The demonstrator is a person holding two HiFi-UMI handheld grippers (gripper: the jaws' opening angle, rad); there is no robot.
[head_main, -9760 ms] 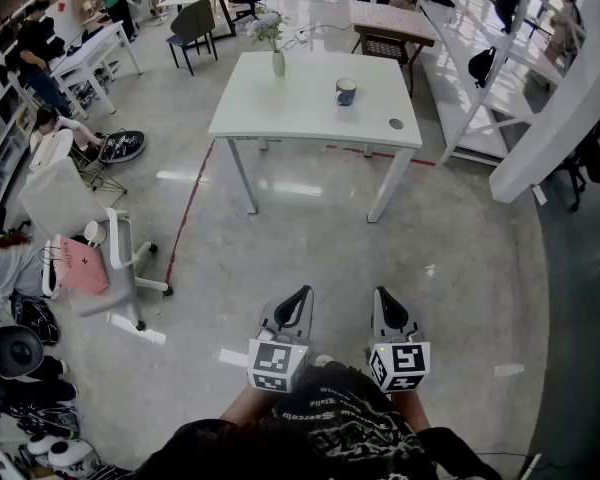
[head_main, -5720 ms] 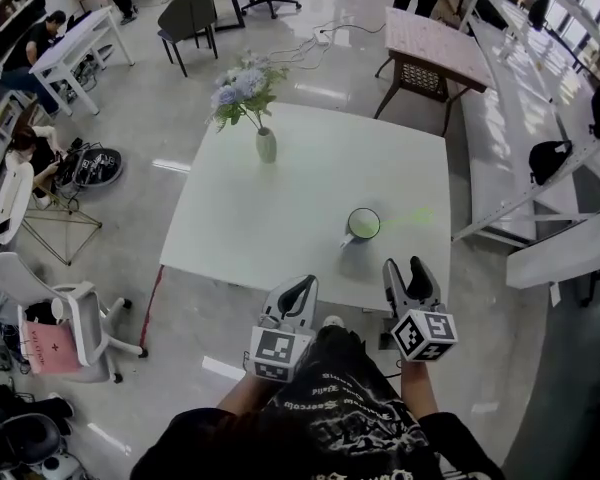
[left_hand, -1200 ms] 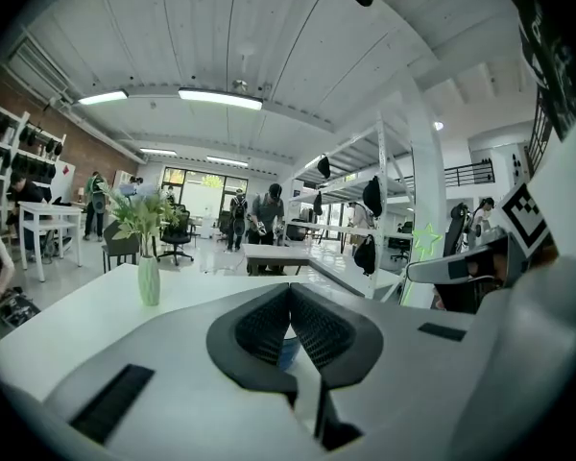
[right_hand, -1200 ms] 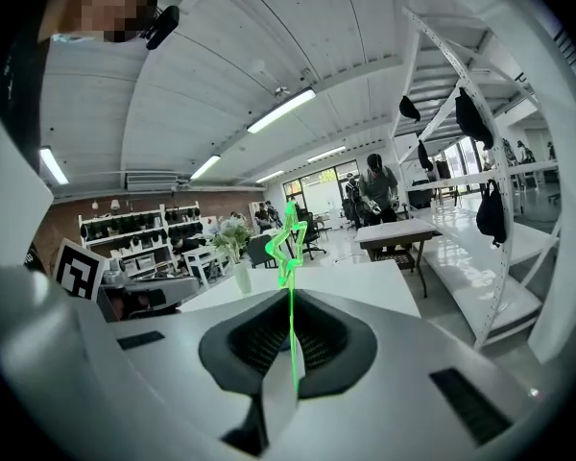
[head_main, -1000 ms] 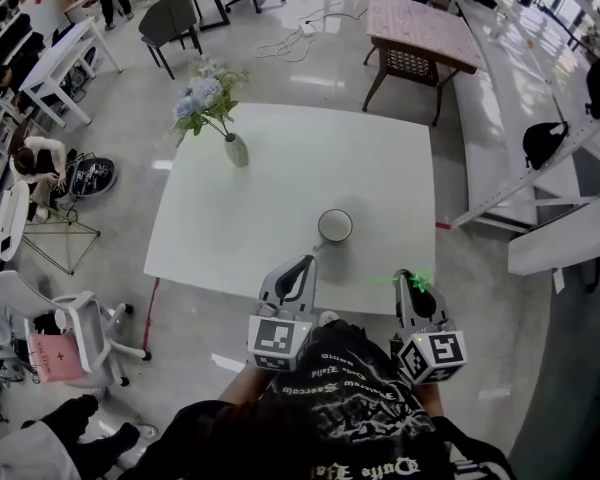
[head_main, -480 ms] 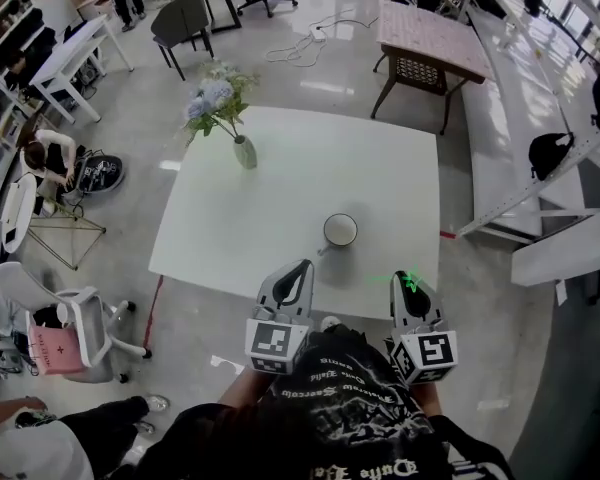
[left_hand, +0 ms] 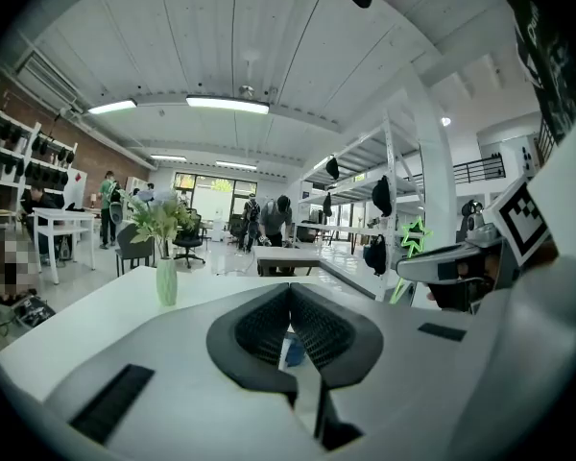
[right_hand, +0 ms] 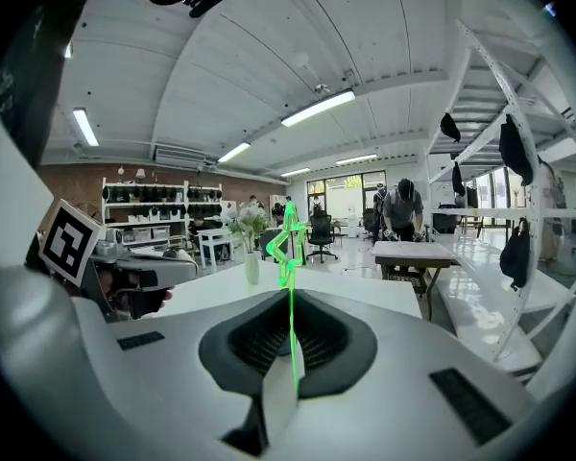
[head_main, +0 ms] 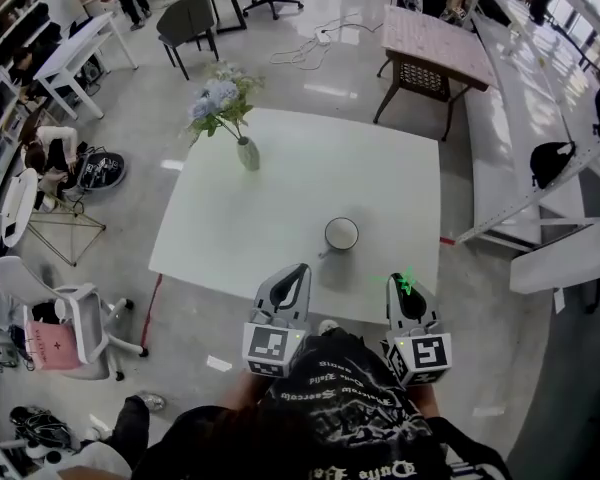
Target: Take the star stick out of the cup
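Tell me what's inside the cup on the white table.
Nothing shows inside the cup: from the head view its pale interior looks bare. The green star stick is out, clamped in the right gripper's jaws. The near inner wall is hidden by the rim.

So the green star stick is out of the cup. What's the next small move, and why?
Probably lower the right tongs and lay the star stick on the table beside the cup: it is clamped and clear of the cup.

White bench point(head_main: 280, 188) looks smooth and matt above a glossy polished floor point(head_main: 320, 83); star stick point(right_hand: 292, 301) resembles translucent green plastic; cup point(head_main: 341, 234) appears glazed.
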